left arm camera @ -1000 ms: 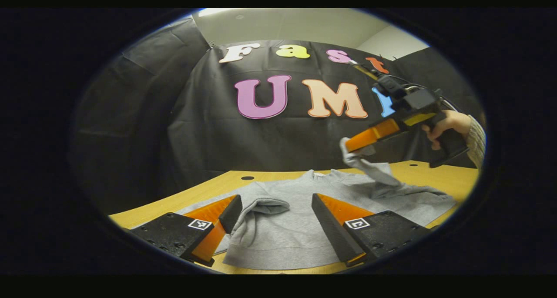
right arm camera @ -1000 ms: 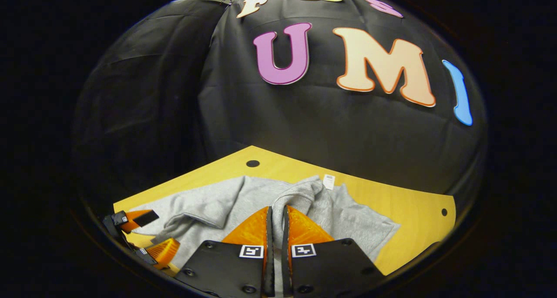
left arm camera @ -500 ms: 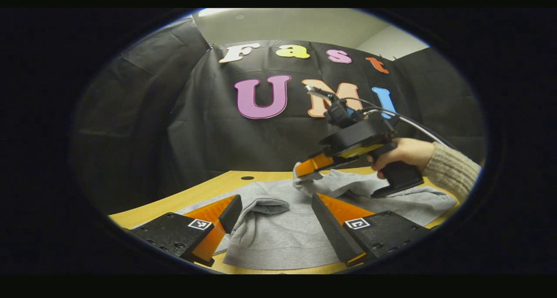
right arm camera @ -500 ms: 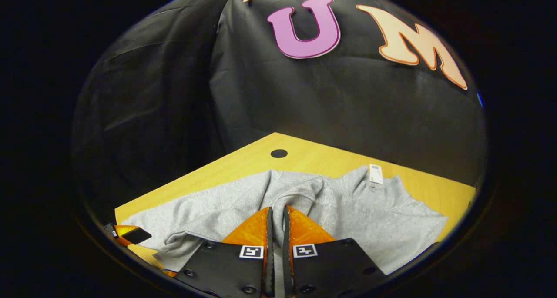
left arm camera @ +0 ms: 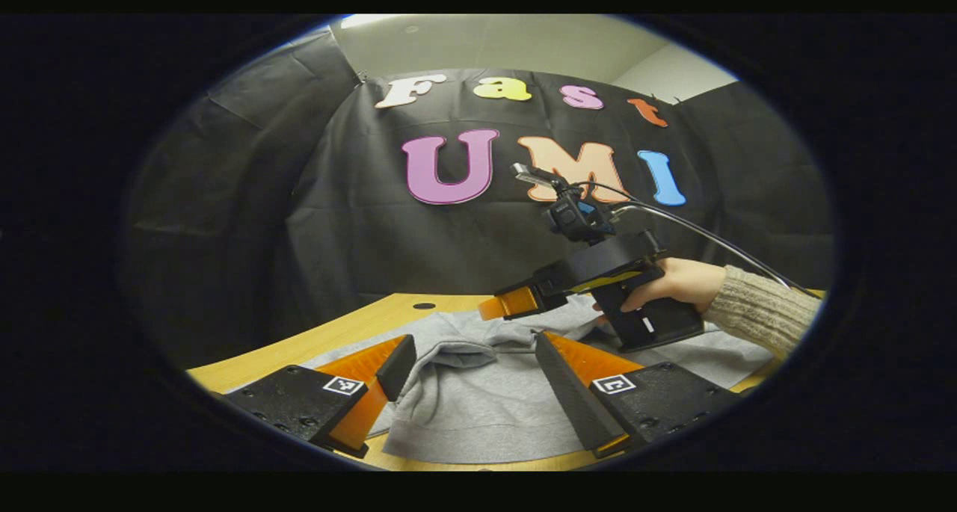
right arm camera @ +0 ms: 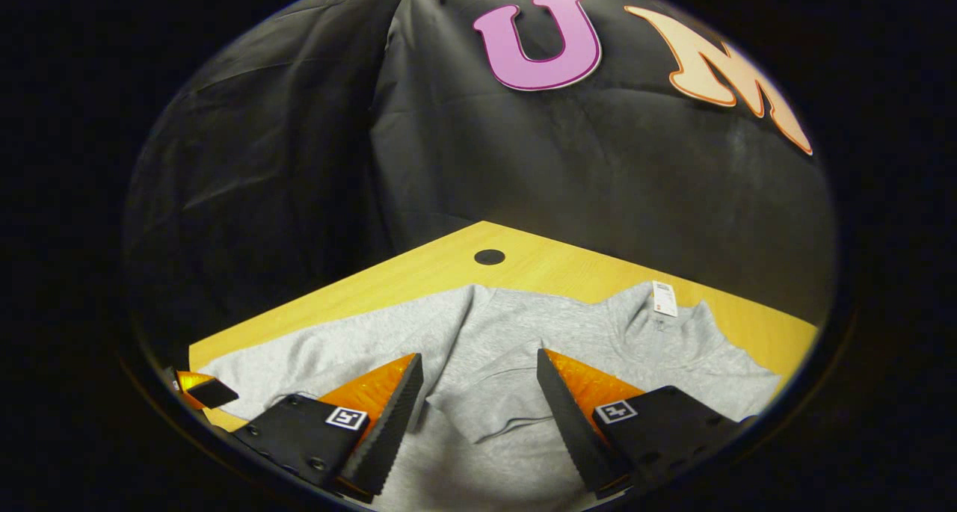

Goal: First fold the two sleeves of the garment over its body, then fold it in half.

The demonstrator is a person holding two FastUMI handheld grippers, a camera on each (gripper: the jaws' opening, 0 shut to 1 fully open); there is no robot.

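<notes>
A grey sweatshirt (left arm camera: 478, 400) lies spread on the yellow table (left arm camera: 359, 325), with a white tag (right arm camera: 663, 299) at its collar. My left gripper (left arm camera: 469, 350) hovers open over the near hem, and a folded-in sleeve (left arm camera: 452, 353) bunches between its fingers without being pinched. A hand holds my right gripper (left arm camera: 499, 306) low over the middle of the body. In the right gripper view that gripper (right arm camera: 478, 360) stands open, and the other sleeve (right arm camera: 486, 396) lies loose on the sweatshirt's body (right arm camera: 568, 325) below its fingers.
A round hole (right arm camera: 490, 256) sits in the table beyond the garment. Bare tabletop (right arm camera: 419, 273) runs along the far side up to the black cloth wall. A knitted sleeve (left arm camera: 762, 318) reaches in from the right. One finger of my left gripper (right arm camera: 205, 392) shows at the sweatshirt's corner.
My right gripper carried the sleeve leftward and down over the sweatshirt's body, then opened and let it drop. My left gripper has stayed where it was, open.
</notes>
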